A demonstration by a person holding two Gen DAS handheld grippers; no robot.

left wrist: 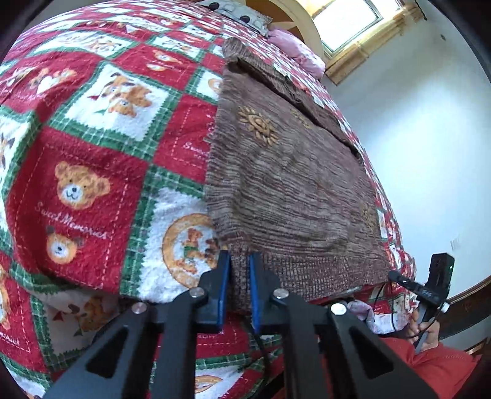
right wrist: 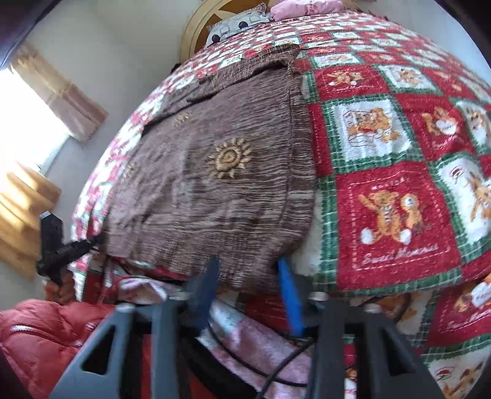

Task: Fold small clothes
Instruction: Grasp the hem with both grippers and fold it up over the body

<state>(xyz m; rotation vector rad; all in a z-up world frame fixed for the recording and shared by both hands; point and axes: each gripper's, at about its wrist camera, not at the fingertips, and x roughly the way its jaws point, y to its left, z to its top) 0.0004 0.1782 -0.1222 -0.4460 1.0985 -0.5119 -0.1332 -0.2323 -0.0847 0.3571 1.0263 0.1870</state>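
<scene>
Left gripper (left wrist: 240, 270) pinches the near hem of the brown knit sweater (left wrist: 288, 184) at its left corner, blue pads pressed together on a bunched ridge of ribbing. Right gripper (right wrist: 247, 273) straddles the hem at the opposite near corner; its jaws look narrowed around the cloth, but blur hides whether the pads actually press, so I cannot tell. The sweater lies flat, front up, on the teddy-bear patchwork blanket (left wrist: 92, 172) covering the bed, hem at the bed's near edge, collar toward the pillows (left wrist: 236, 15) at the far end; embroidered suns (right wrist: 228, 159) mark the chest. Judged handling: loose knit, soft, light, stretchy, with no stiffness; it will sag between two holds and drag on the fuzzy blanket. The ribbed hem corners look like the firmest purchase. Lift both evenly to avoid skewing the fold.
</scene>
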